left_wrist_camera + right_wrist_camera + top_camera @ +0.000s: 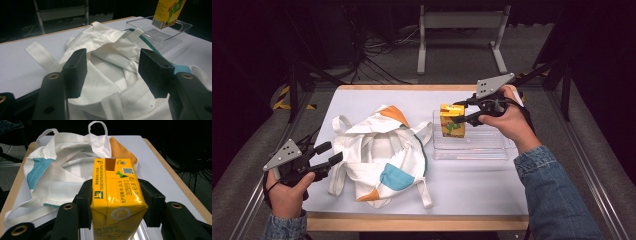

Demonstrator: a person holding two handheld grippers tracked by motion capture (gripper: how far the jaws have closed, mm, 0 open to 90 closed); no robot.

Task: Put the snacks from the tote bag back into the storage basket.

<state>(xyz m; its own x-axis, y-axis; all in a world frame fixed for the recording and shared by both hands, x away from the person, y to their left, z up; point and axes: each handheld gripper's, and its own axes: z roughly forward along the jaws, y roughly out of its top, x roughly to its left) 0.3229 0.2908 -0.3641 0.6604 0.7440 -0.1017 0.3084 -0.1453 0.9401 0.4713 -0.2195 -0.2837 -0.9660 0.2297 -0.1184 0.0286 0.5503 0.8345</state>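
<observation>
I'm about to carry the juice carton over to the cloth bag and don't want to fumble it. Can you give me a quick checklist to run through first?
1. Right gripper clamped on the yellow carton, a pad on each side: ok.
2. Carton upright in the grip: ok.
3. Carton lifted clear of the clear tray: cannot tell.
4. Left gripper open, jaws either side of the white bag cloth but not pinching it: ok.
5. Bag mouth held open for the carton: not ok, the cloth lies crumpled and slack.
6. Table path between tray and bag free of other things: ok.
</observation>
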